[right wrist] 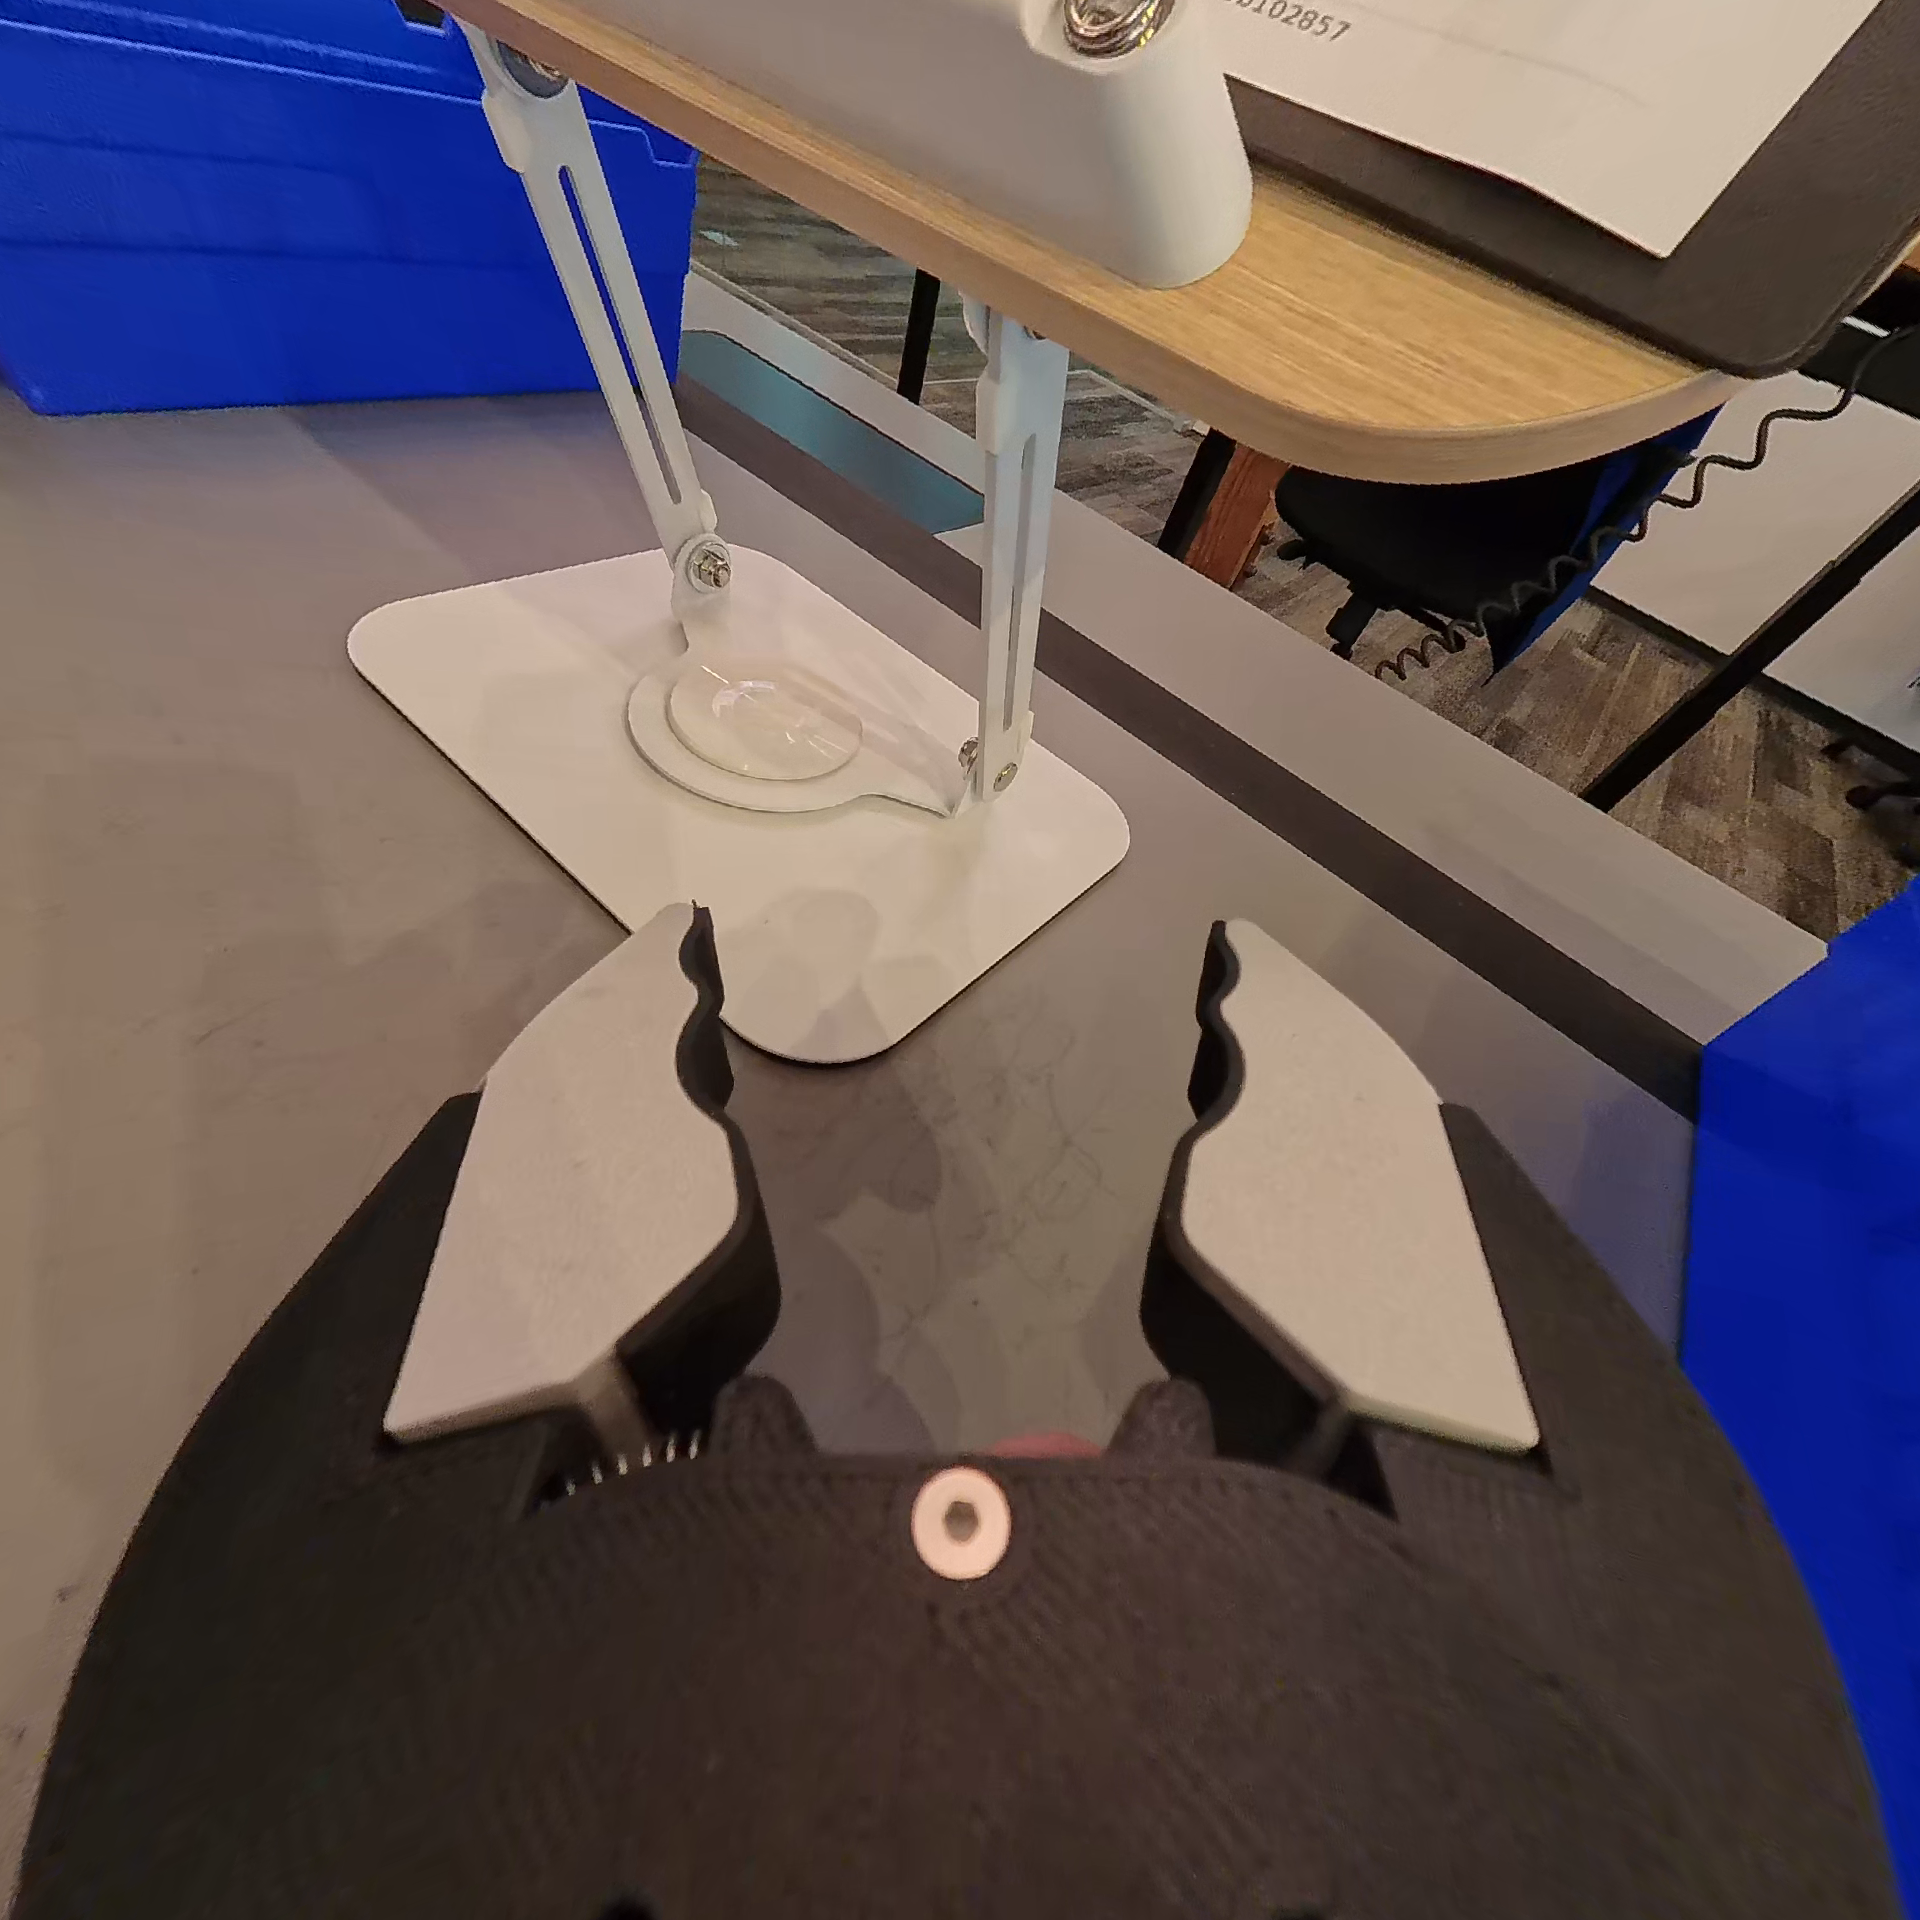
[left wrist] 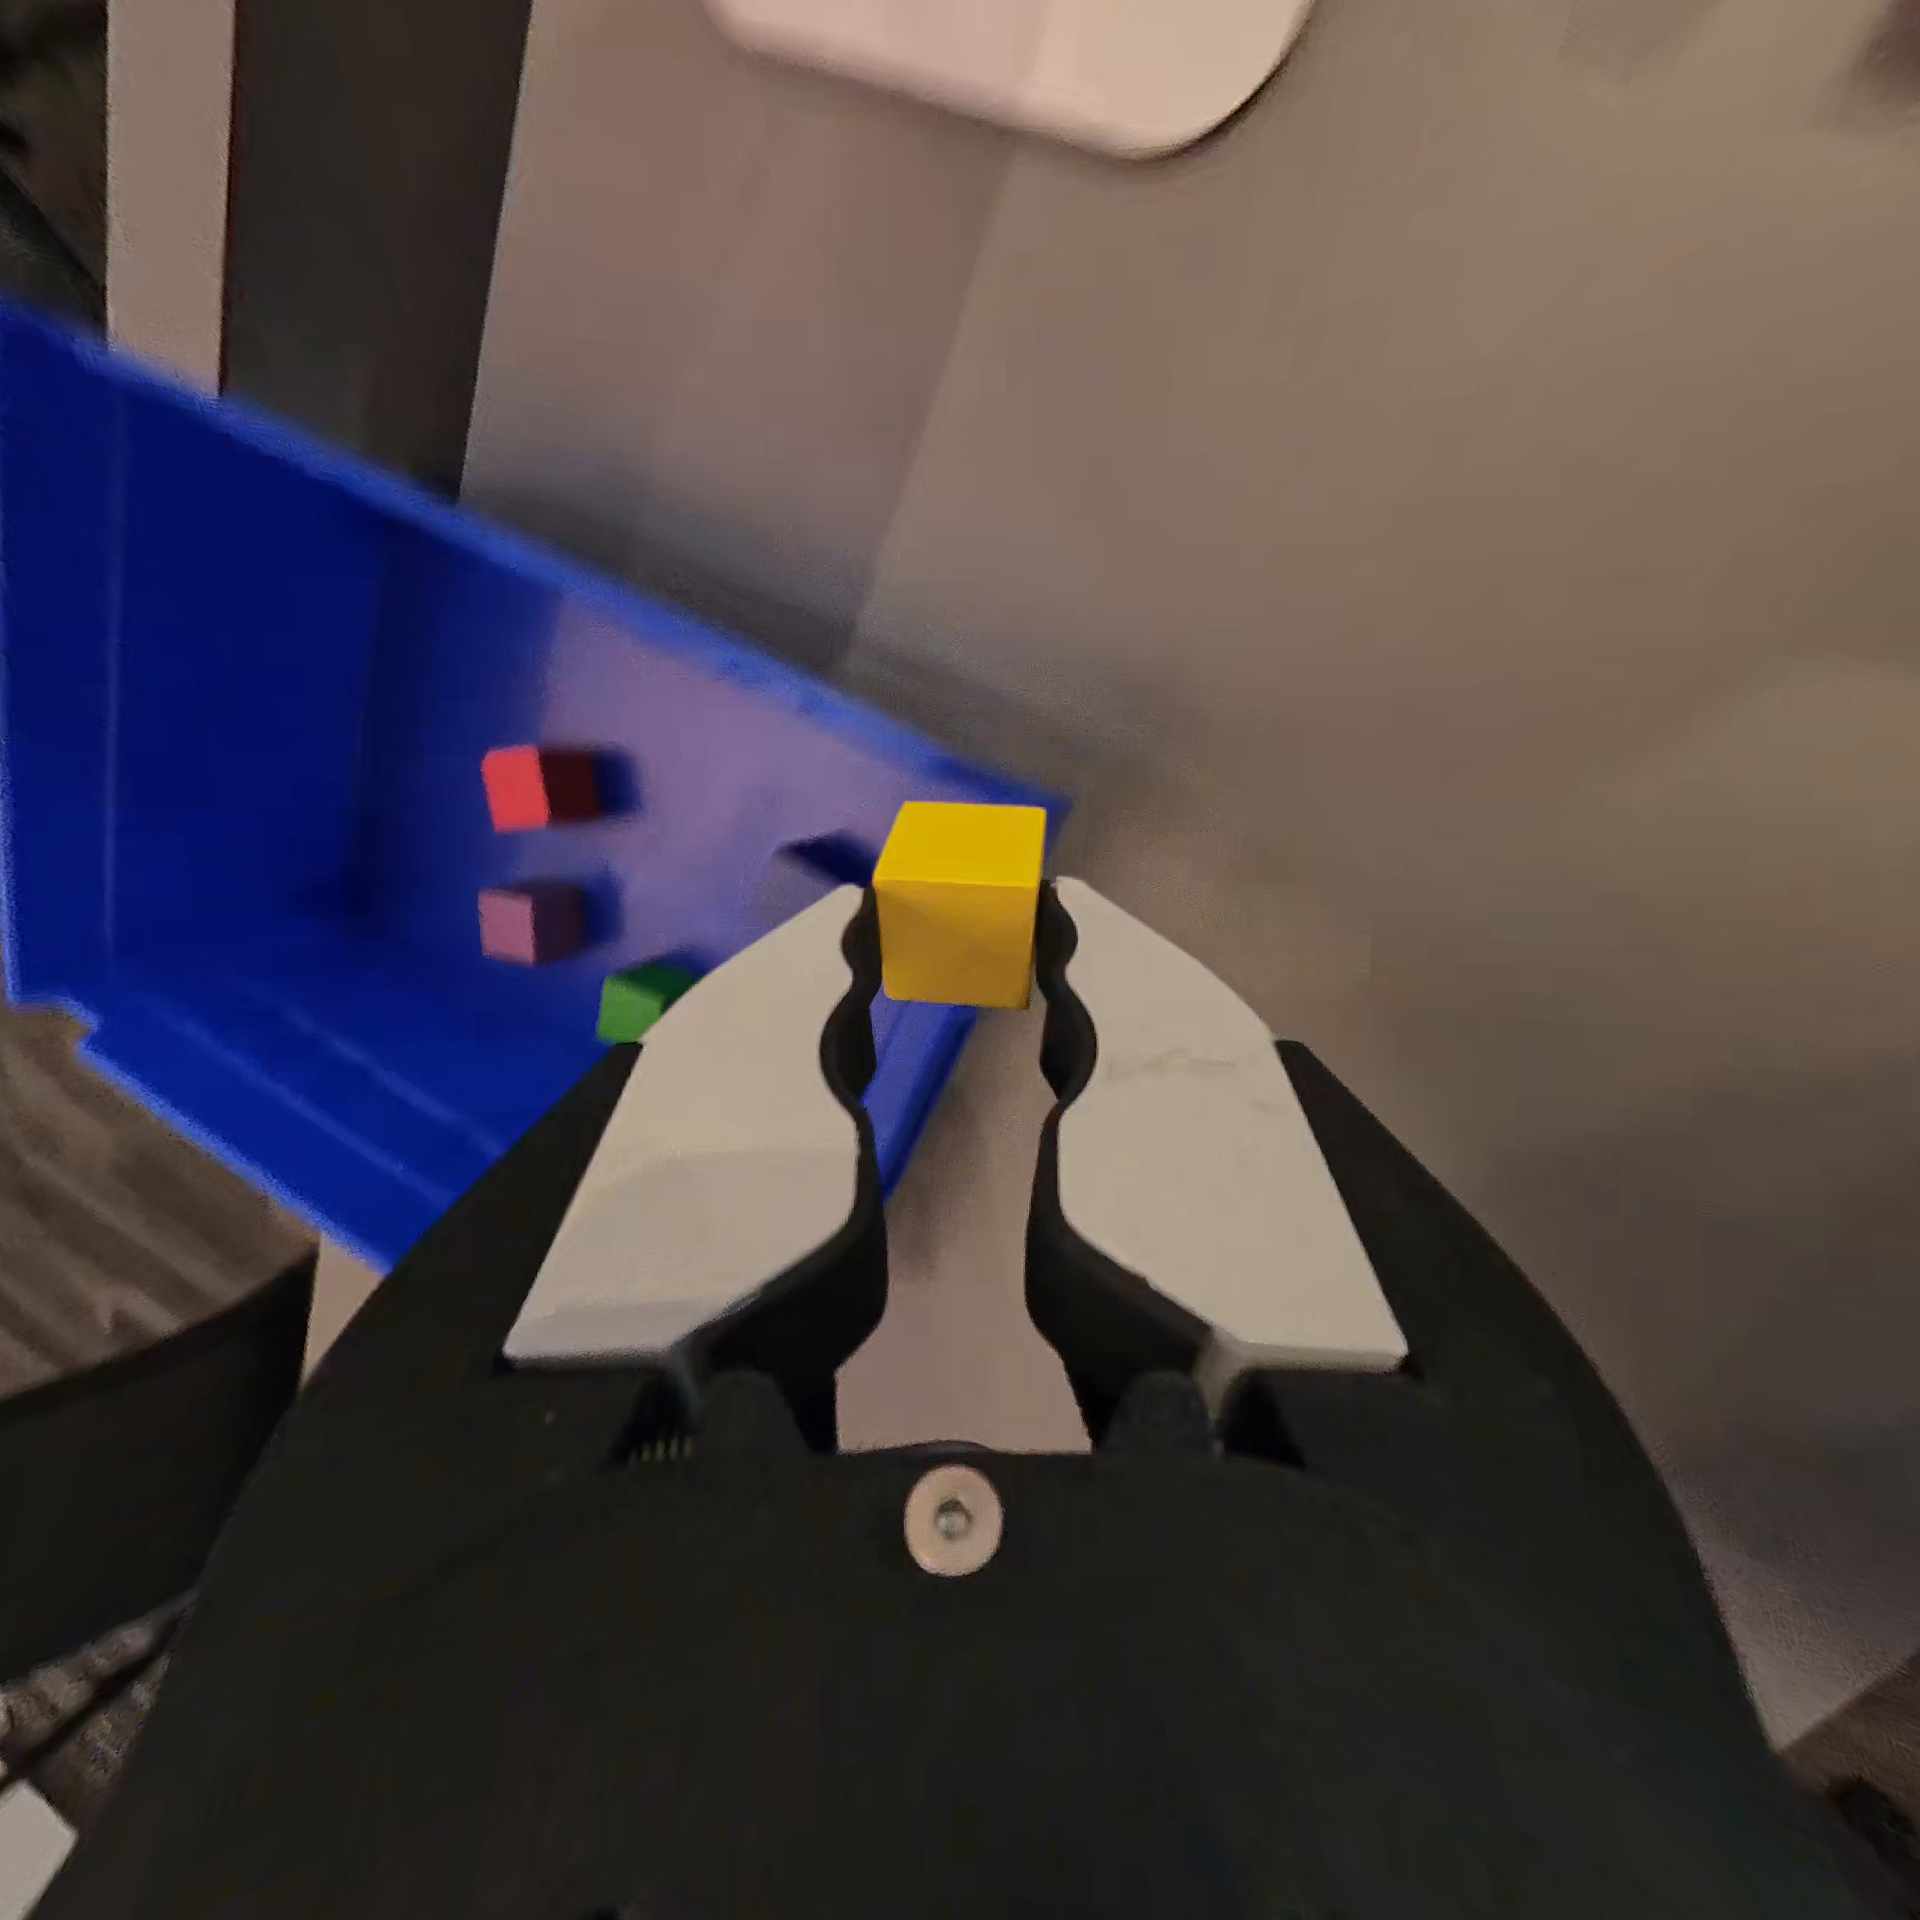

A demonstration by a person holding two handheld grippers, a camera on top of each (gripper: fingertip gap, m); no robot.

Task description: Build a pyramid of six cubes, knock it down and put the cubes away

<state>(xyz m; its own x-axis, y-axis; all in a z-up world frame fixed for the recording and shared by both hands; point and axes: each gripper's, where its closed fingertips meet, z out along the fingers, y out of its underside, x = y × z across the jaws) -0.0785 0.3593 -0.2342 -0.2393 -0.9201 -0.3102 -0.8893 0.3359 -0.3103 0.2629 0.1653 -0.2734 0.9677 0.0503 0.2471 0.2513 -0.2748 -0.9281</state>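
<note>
Pinching the yellow cube (left wrist: 958,914) by its tips, the left hand-held gripper (left wrist: 956,925) risks dropping it short of the bin (left wrist: 260,727) at ten o'clock; the right hand-held gripper (right wrist: 956,966) is spread, empty.

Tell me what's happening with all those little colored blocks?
The left gripper is pinching a yellow cube between its fingertips, right by the edge of a blue bin. A red cube, a purple cube and a green cube already sit inside the bin. The right gripper is open and holds nothing, above the grey table near a white stand.
</note>
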